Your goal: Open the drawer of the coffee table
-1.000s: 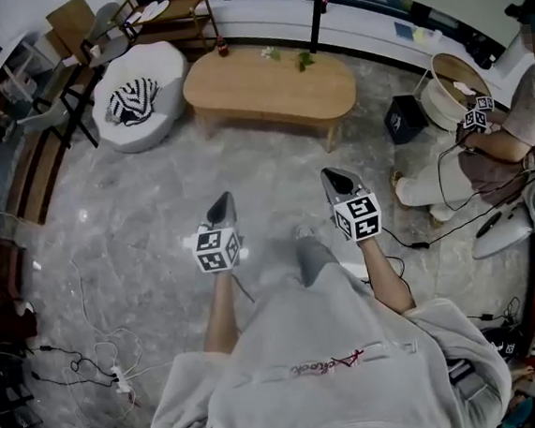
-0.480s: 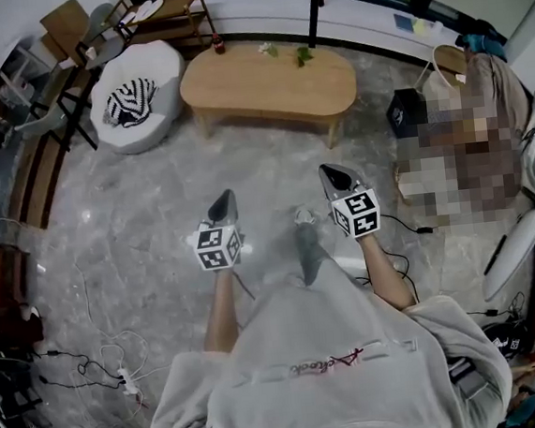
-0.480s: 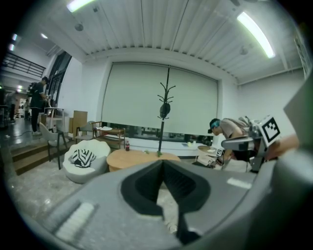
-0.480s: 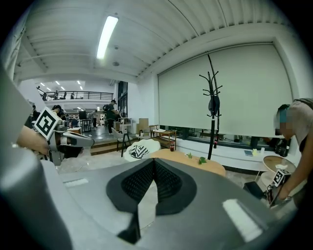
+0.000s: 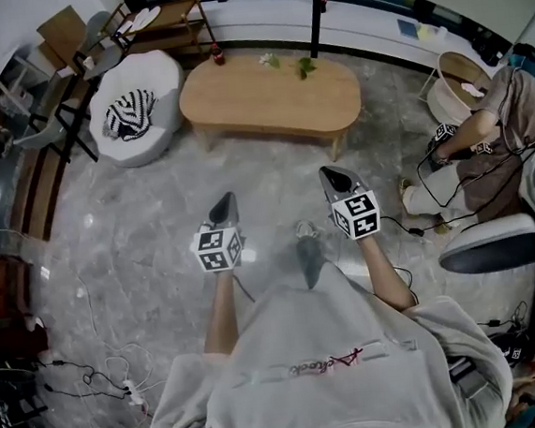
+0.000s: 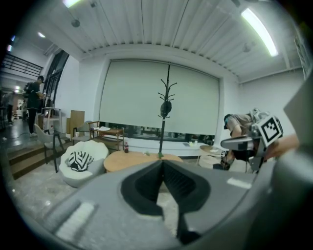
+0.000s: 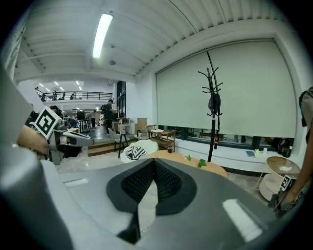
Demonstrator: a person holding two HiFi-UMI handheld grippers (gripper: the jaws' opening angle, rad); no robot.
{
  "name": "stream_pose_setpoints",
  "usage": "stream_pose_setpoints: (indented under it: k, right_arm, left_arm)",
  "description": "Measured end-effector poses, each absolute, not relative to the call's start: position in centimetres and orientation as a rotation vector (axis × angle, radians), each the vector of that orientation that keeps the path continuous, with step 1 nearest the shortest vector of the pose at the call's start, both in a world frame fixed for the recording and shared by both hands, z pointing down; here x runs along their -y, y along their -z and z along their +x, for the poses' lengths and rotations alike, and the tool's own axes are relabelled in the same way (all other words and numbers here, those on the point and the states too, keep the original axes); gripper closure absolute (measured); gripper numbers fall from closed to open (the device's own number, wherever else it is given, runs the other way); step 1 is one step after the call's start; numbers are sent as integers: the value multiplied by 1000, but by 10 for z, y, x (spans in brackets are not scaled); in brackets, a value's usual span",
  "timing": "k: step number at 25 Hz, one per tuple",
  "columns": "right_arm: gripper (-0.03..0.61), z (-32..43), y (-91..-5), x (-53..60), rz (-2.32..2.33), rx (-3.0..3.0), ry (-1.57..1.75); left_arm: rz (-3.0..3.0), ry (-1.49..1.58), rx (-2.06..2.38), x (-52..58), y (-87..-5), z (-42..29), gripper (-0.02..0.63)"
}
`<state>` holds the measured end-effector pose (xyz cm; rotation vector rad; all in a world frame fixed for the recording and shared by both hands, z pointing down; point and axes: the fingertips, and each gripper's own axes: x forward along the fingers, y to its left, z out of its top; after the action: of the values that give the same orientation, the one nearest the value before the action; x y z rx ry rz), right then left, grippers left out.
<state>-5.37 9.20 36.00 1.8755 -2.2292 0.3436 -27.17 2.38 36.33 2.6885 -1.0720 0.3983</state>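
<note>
Head view: white round seat point(image 5: 141, 75) holds a black-and-white striped cushion point(image 5: 131, 113). Oval light-wood coffee table point(image 5: 270, 95) stands well ahead of the left gripper point(image 5: 224, 203) and right gripper point(image 5: 328, 176), which are held forward side by side.
Left gripper view: left gripper point(image 6: 163, 162) clenched, empty, coffee table point(image 6: 128, 160) beyond.
Right gripper view: right gripper point(image 7: 154, 160) clenched, empty, coffee table point(image 7: 215, 169) beyond.

White beanbag chair point(image 5: 156, 78) at upper left, striped cushion point(image 5: 132, 111) lying in it. Black coat stand point(image 5: 318, 11) by the far wall. Person point(image 5: 499, 125) bent low at right; cables point(image 5: 90, 371) loose on floor, lower left.
</note>
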Motion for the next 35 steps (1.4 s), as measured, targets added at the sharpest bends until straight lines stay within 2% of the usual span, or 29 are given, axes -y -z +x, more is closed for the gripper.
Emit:
stream_pose_setpoints:
  k: [18,35]
  right_arm:
    - [574,81,-352,73,1928,2222,-389]
    - [572,162,-351,205,1914,2249,-316]
  left_arm:
    - [2723,-434,1043,149,-338,-134,612]
    - [2745,-432,1061,275,-339,-51,612]
